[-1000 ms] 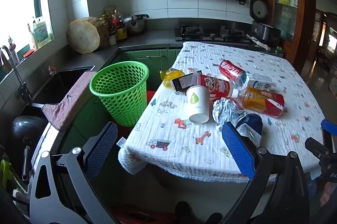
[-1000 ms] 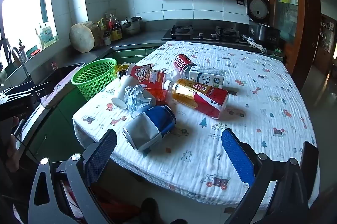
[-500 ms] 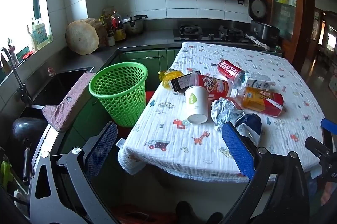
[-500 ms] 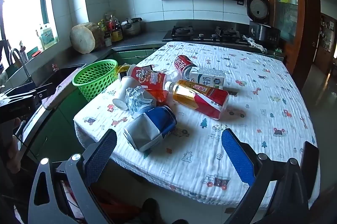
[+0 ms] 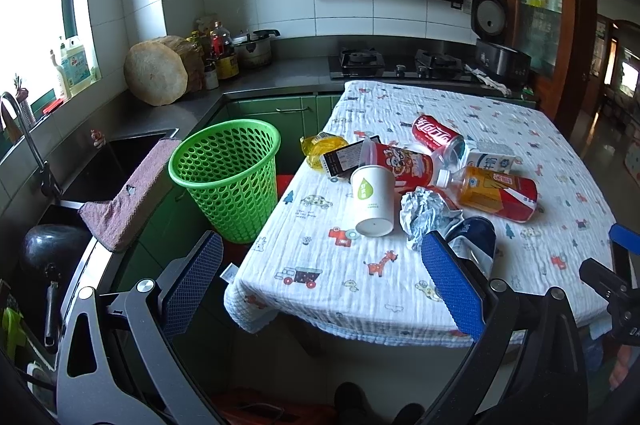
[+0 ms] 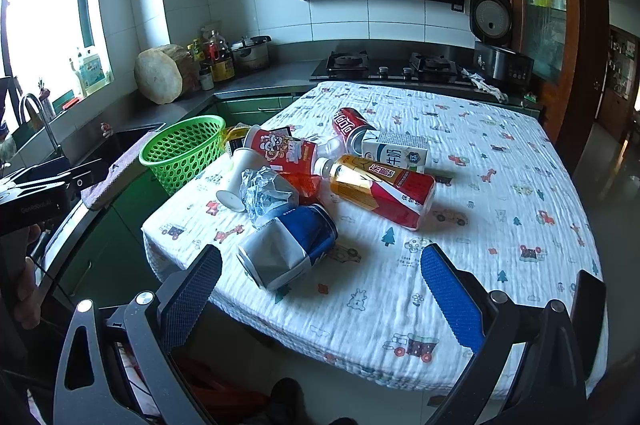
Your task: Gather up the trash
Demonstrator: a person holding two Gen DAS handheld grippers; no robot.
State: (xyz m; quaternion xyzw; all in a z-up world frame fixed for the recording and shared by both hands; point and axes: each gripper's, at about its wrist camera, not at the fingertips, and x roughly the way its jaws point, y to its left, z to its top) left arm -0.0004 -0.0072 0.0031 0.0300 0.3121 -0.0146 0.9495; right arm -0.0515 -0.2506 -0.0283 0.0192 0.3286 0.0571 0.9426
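Observation:
Trash lies in a heap on the cloth-covered table (image 5: 500, 113): a white paper cup (image 5: 372, 199) on its side, crumpled foil (image 5: 424, 215), a crushed blue can (image 6: 292, 245), a red cola can (image 5: 436, 137), a tea bottle (image 6: 384, 189), a milk carton (image 6: 396, 151) and a red snack bag (image 5: 404, 165). A green mesh basket (image 5: 230, 177) stands left of the table. My left gripper (image 5: 320, 285) hangs open before the table's near left corner. Near the front edge, my right gripper (image 6: 320, 285) is open too, with the blue can just beyond it.
A sink (image 5: 120, 157) with a pink cloth (image 5: 128, 197) and tap lies to the left. Along the back counter stand a round chopping block (image 5: 156, 73), bottles, a pot and the stove (image 5: 396, 63). A rice cooker (image 5: 496, 53) and a wooden cabinet are at the right.
Both grippers have crept slightly forward toward the table, so the trash looks a little nearer. Nothing on the table has moved and both grippers remain open.

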